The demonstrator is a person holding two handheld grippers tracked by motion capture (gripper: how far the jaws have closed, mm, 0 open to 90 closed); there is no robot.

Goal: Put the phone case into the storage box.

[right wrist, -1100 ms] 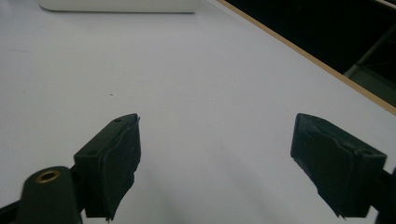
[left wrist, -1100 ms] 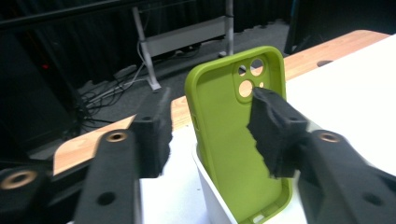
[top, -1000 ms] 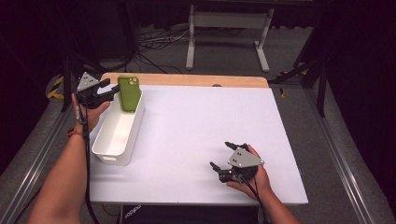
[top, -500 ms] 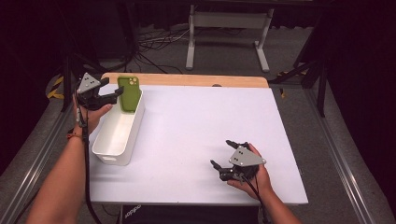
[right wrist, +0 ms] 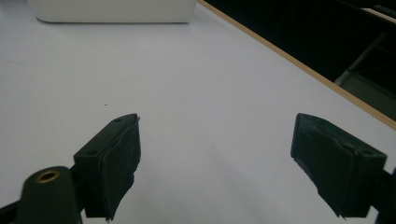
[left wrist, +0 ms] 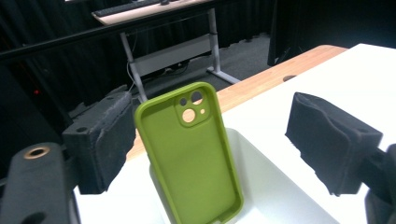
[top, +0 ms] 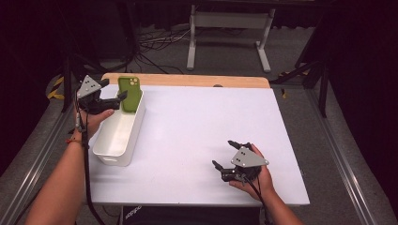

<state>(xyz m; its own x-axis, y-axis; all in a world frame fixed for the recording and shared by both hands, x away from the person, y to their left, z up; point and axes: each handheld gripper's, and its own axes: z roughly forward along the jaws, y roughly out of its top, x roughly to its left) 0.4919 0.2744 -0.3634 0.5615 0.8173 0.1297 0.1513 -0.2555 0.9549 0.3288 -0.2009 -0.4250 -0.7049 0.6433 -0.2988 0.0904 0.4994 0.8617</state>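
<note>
Nearby, the right tool (top: 224,154) rests on the white table (top: 197,122), jaws apart with nothing between them. Farther off, the left tool (top: 114,90) has just been opening, its jaws clear of the green phone case (left wrist: 189,149), which stands leaning upright at the far end of the white bin (top: 117,136).

The phone case (top: 129,93) is stood in the bin (top: 112,145) at its twelve-o'clock end; the bin is set at the table's (top: 197,126) nine o'clock.

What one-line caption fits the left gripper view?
Left gripper, jaws just opened, frames a green phone case standing upright in the white bin.
</note>
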